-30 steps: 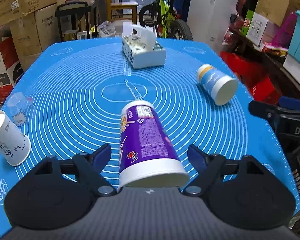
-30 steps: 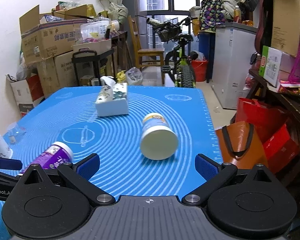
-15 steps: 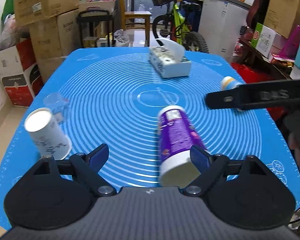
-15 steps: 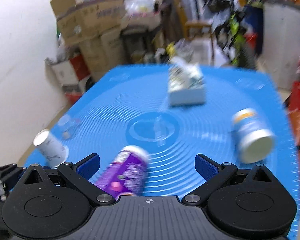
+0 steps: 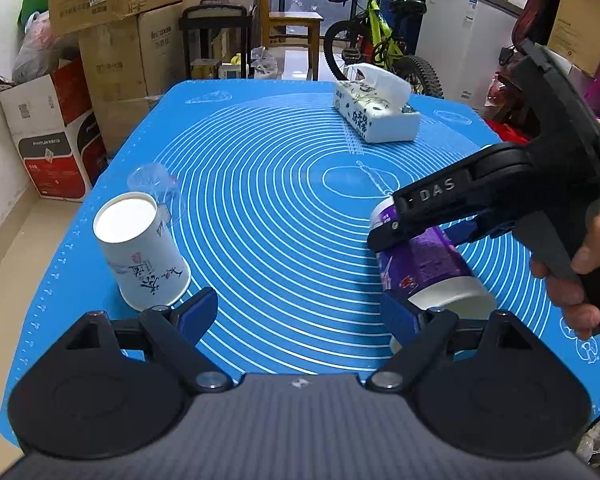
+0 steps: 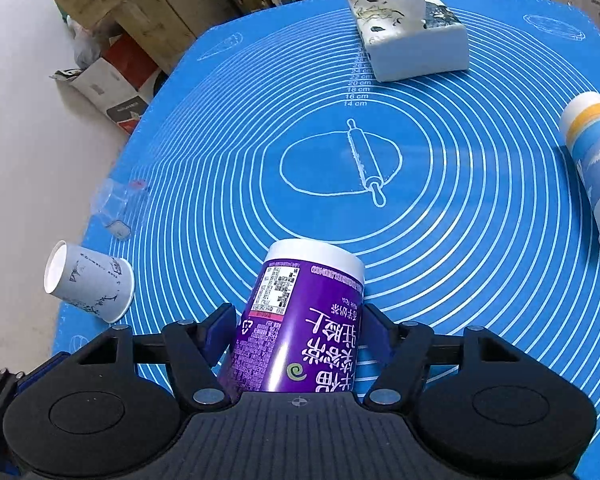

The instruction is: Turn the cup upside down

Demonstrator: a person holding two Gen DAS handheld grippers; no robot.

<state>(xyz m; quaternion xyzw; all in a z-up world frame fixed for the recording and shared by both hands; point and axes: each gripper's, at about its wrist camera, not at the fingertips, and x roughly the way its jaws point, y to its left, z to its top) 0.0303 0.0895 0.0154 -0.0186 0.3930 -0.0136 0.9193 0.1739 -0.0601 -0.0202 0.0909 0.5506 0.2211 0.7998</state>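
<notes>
The right gripper (image 6: 298,330) has its jaws closed against both sides of the purple cup (image 6: 300,320), which lies on its side on the blue mat (image 6: 440,240) with its white base pointing away from the camera. The left gripper (image 5: 300,312) hangs above the mat with its jaws spread wide and nothing between them; the wide end of the purple cup (image 5: 424,264) lies just beside its right finger. A white paper cup (image 5: 142,252) stands mouth-down near the mat's left edge, with a clear plastic cup (image 5: 156,184) just behind it. A blue-and-white cup (image 6: 592,168) lies on its side to the right. A tissue box (image 6: 408,36) sits at the far side of the counter.
</notes>
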